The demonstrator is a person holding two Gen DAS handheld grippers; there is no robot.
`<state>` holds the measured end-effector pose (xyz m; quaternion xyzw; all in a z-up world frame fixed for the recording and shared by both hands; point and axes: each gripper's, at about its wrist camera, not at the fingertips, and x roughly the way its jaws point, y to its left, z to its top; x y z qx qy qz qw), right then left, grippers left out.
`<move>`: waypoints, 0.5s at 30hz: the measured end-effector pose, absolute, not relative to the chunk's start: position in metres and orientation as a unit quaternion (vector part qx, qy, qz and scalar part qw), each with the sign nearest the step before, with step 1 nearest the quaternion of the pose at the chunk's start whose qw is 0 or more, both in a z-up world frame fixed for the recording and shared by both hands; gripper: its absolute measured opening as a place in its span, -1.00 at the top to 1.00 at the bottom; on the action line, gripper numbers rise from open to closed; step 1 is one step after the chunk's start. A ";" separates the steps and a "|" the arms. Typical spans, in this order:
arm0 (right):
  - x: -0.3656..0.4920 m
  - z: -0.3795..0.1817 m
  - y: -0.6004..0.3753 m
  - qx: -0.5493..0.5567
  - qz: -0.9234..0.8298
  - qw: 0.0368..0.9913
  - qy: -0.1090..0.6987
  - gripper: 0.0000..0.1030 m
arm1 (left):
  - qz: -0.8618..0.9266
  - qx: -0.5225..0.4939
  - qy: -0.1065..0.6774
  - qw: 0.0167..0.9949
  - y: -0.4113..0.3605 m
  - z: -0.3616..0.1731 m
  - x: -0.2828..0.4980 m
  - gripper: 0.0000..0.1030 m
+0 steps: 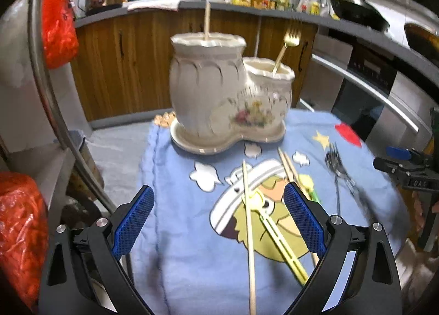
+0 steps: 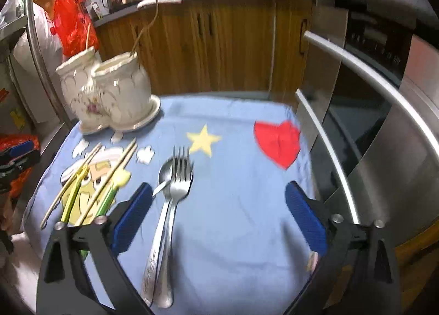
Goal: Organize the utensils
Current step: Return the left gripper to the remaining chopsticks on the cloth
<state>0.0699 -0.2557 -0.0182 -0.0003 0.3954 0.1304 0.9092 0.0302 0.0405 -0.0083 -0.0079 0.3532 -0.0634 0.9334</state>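
both tongs empty and spread wide, left tongs [image 1: 216,219] over the pale wooden chopstick [image 1: 249,232], right tongs [image 2: 219,216] over the steel fork [image 2: 172,205]; reaching step, next close and lift.

white letters "DAS" on the black tongs [image 1: 406,175] at right — faint, blurred, nothing else legible

Both the left gripper [image 1: 216,219] and the right gripper [image 2: 218,217] have black angular arms, silver round screws at the joints, and blue textured pads [image 1: 133,223].
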 end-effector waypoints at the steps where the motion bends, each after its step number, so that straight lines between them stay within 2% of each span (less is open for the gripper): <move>1: 0.071 -0.022 -0.255 0.002 0.134 0.905 0.403 -0.59 | -0.066 -0.005 0.358 0.931 0.038 -0.012 0.031 -0.84; 3: 0.072 -0.031 -0.253 0.002 0.140 0.899 0.416 -0.26 | -0.077 -0.002 0.367 0.927 0.033 -0.020 0.032 -0.84; 6: 0.073 -0.038 -0.250 0.010 0.151 0.890 0.429 0.02 | -0.078 0.007 0.365 0.928 0.027 -0.025 0.032 -0.83; 10: 0.074 -0.043 -0.244 0.011 0.164 0.886 0.433 0.13 | -0.085 0.005 0.368 0.926 0.025 -0.030 0.036 -0.80; 15: 0.078 -0.042 -0.236 0.009 0.177 0.882 0.437 0.47 | -0.091 0.010 0.369 0.925 0.021 -0.033 0.038 -0.77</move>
